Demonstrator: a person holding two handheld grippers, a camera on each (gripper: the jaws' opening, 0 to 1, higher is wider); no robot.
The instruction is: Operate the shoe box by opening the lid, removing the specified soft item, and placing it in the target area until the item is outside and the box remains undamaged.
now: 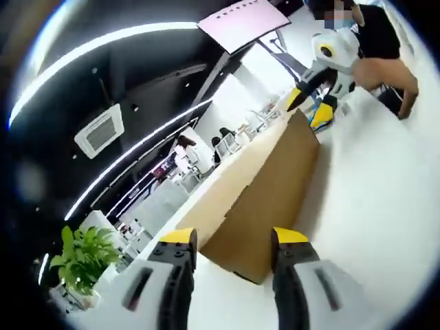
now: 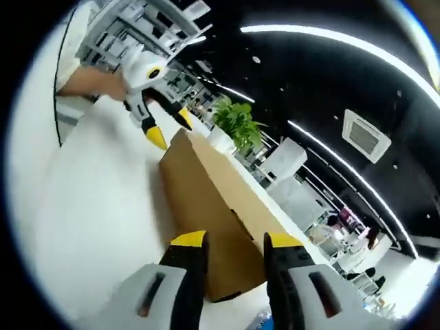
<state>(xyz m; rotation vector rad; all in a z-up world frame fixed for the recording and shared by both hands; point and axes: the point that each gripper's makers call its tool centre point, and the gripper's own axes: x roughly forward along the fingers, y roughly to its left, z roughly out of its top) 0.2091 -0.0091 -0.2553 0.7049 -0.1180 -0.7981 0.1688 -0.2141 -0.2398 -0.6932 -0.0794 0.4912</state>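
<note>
- Brown cardboard shoe box (image 1: 265,199) lies on the white table (image 1: 385,206), lid closed, one end just past our left gripper (image 1: 234,240) tips.
- We hold the left jaws released, parted with nothing between them.
- Our right gripper (image 2: 230,244) also stands parted, the box (image 2: 206,206) end just ahead of its tips.
- At each view's far box end we see the other gripper, yellow-tipped.
- Beyond the right jaws, a green plant (image 2: 239,124) stands past the box.
</note>
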